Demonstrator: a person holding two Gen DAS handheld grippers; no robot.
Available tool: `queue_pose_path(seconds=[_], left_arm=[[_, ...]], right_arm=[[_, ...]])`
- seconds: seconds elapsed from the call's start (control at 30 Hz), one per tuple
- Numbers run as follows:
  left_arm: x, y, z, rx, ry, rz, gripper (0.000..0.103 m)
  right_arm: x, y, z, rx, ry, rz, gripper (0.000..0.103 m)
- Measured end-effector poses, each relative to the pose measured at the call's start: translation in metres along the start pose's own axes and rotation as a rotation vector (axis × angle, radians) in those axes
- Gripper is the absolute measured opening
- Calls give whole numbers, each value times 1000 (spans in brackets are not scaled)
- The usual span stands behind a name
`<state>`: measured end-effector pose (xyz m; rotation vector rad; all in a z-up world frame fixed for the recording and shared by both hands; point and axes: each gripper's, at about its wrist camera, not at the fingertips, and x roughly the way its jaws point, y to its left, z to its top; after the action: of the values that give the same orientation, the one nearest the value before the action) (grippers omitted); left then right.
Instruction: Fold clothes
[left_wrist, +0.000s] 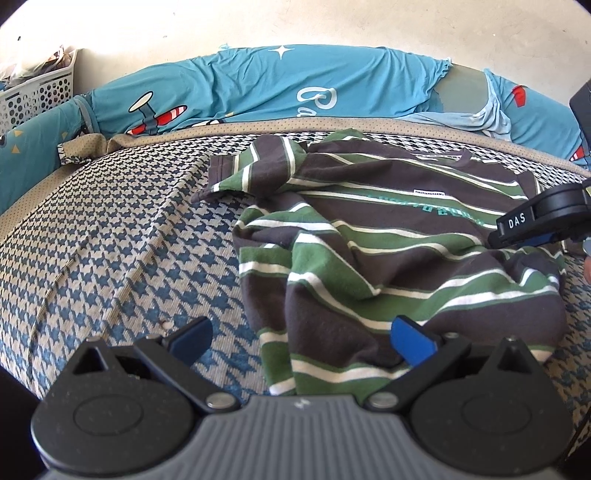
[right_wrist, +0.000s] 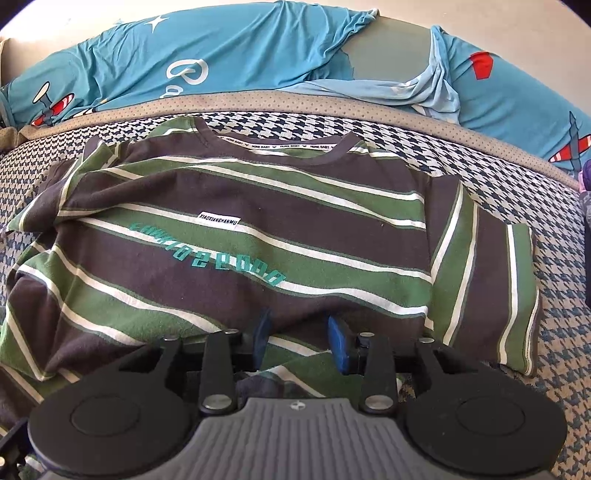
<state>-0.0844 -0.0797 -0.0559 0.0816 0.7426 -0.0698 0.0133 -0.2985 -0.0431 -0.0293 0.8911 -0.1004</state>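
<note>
While left tongs (left_wrist: 301, 334) gape | right tongs (right_wrist: 301, 341) part-open over shirt (right_wrist: 258, 236) | basket (left_wrist: 35, 90) left-view only

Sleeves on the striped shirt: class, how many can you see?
2. One sleeve lies flat at the right of the striped shirt; the other is crumpled at its left.

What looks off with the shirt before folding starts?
The striped shirt isn't flat. Its sleeve on the left of the right wrist view is twisted and bunched near the collar, and the lower body is rumpled into ridges. The opposite sleeve lies flat. No damage or stains show.
</note>
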Motion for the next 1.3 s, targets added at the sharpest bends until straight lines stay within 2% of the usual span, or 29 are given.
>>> queue_pose_path(seconds=[0.3,0.53,0.77,1.03,1.3], left_arm=[[12,-1,-7,1,45,-2,103],[11,3,-7,-14,55,-5,103],[3,5,0,-5,24,13,103],[8,22,37,-99,7,-29,103],[37,37,86,-118,-9,-29,103]], right_arm=[[-1,-2,1,24,25,7,36],[-3,-3,0,29,48,13,42],[-4,-7,2,63,62,29,44],[-12,-16,7,158,39,98,44],[-14,-8,11,127,21,111,44]])
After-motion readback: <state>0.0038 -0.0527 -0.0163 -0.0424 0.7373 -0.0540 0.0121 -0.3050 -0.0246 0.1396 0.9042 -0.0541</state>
